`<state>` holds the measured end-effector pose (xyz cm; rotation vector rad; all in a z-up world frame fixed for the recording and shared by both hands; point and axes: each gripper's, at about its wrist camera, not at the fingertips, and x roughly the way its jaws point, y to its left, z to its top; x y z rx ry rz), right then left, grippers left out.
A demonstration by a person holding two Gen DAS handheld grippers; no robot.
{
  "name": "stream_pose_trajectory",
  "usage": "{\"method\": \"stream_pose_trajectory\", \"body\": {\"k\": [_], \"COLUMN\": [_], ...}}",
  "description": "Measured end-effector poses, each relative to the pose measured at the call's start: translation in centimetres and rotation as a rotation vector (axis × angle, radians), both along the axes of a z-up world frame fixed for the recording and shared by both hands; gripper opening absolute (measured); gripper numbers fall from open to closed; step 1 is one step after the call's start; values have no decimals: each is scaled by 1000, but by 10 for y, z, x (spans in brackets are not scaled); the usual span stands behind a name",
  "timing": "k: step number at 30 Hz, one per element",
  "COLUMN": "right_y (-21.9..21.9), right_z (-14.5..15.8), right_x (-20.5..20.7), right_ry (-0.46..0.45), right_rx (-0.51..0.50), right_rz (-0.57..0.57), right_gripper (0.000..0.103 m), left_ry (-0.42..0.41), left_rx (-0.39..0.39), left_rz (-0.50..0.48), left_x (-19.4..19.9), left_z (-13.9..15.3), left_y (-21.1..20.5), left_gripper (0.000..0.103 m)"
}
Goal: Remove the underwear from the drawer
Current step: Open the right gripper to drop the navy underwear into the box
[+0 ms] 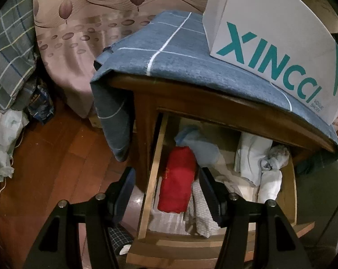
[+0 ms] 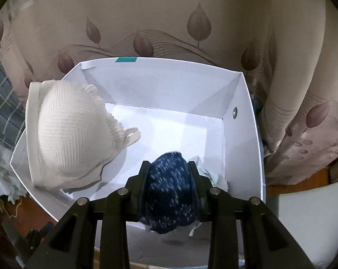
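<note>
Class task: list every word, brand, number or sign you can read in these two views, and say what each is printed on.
"XINCCI", teal capitals: side of the white box on the blue cloth over the wooden cabinet.
Small grey lines under it, roughly "VOGUE SHOES": blurred, not certain.
Large "R": beige leaf-print fabric; the lines after it are too small to read.
Blue packet on floor: print unreadable.

Reddish-brown wooden floorboards [image 1: 57, 157] fill the lower left of the left wrist view, dimly lit. A bed draped in a beige leaf-patterned sheet [image 1: 79, 44] spans the upper left, with a plaid pillow [image 1: 10, 56] at the far left edge. A wooden nightstand [image 1: 146, 112] sits at centre, a blue checked cloth [image 1: 169, 51] over its top.
</note>
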<state>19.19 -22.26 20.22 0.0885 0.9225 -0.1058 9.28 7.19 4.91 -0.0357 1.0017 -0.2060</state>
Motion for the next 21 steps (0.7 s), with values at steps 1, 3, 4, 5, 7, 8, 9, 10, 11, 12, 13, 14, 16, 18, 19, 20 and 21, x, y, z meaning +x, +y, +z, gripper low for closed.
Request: {"method": "stream_pose_trajectory", "body": {"k": [1,3,4,5,7,8,9,10,11,12,13,14,16,18,19,20,21], "right_y": [0,1,4,5,6,7,8,9,10,12,13,15,18,21,23,24,25], "right_z": [1,5,9,11,18,21,24,27,29,31,32,32,28,19,12,5,-3], "right_x": [0,-4,-7,-9,-18,-24,-28,-35,-42,-53,-59,-68,-88,-107,-116,-124,-132], "right_ry": [-4,-21,-27,-28,-42,-48,-52,-58,-63,-67,-69,-71,-59,-51,-36,-19,-3], "right_rx": [-3,-19,-23,-23,-22,-19,-20,-23,-21,-13,-10,-8,-9,-10,-13,-16,-10], "right_rz": [-1,-3,4,11,19,26,30,35,40,53,61,66,82,87,94,100,102], "right_gripper": [39,43,43,43,43,43,43,43,43,43,43,44,45,46,47,47,47], "left_ry": [0,-2,-2,-1,-1,1,3,5,5,4,3,2,2,8,11,16,21], "left_rx": [3,13,17,17,15,13,9,8,10,15,18,20,22,22,23,23,22], "left_rz": [-3,-10,-11,-11,-7,-3,0,1,3,5,3,2,3,4,4,3,3], "left_x": [0,0,0,0,0,0,0,0,0,-1,-2,-1,-1,-1,0,0,0], "left_z": [0,-1,-1,-1,-1,-2,-2,-3,-3,-3,-3,-3,-3,-4,-4,-5,-6], "left_y": [-1,-2,-2,-2,-3,-2,-2,-2,-1,-1,-1,0,1,2,2,2,3], "left_gripper": [61,61,61,61,61,61,61,61,61,61,61,61,61,61,61,61,61]}}
